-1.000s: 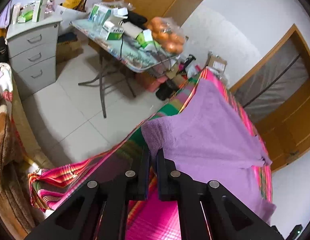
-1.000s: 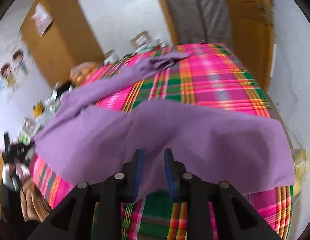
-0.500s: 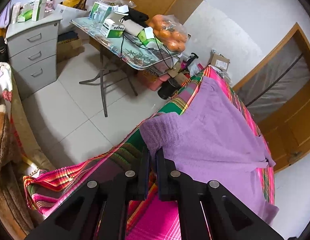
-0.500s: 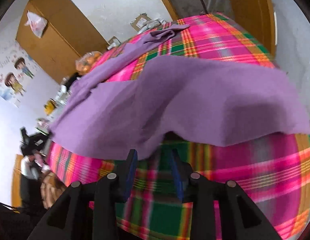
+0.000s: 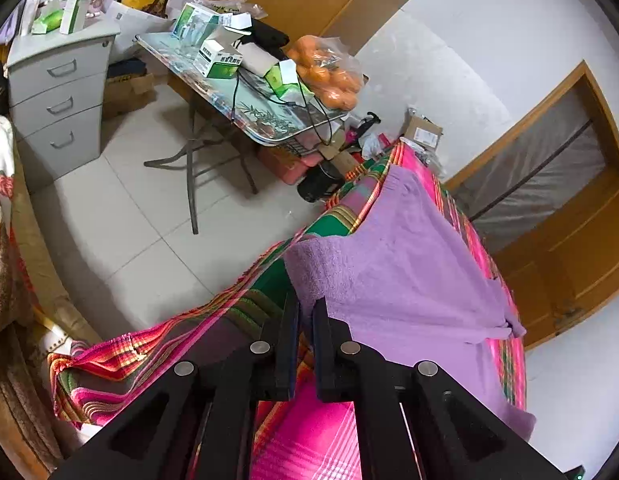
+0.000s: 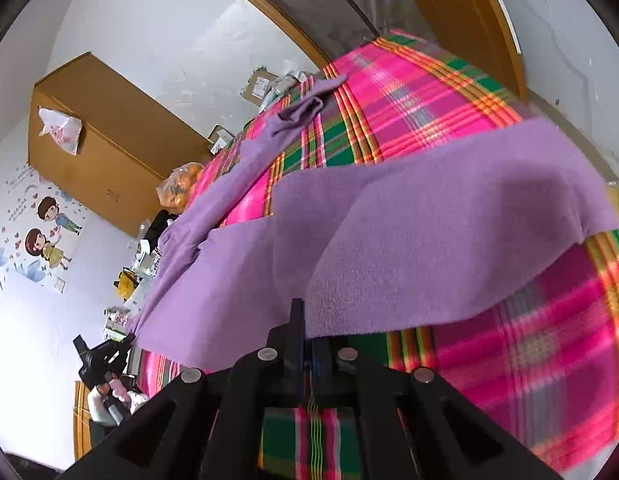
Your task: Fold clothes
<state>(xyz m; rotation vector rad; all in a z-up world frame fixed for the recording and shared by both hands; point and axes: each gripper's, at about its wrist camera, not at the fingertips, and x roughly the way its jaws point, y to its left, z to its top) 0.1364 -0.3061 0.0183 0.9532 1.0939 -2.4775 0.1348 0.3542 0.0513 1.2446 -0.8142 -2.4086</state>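
Observation:
A purple fleece garment (image 5: 409, 280) lies spread on a bed covered with a pink and green plaid cloth (image 5: 309, 432). My left gripper (image 5: 304, 312) is shut on the garment's ribbed corner at the bed's edge. In the right wrist view, the garment (image 6: 429, 240) drapes over the plaid cloth (image 6: 409, 92), one sleeve trailing toward the far end. My right gripper (image 6: 307, 328) is shut on the near edge of the fabric, which hides one fingertip. The left gripper (image 6: 101, 360) shows at the far corner, held by a gloved hand.
A folding table (image 5: 213, 96) loaded with boxes and a bag of oranges (image 5: 329, 76) stands on the tiled floor beside the bed. A grey drawer cabinet (image 5: 57, 96) is at the left. A wooden door (image 5: 569, 240) and wardrobe (image 6: 101, 152) line the walls.
My right gripper's fingers stood apart half a second ago and have closed on the garment's near edge. The right view has tilted. The left gripper keeps its hold on the corner.

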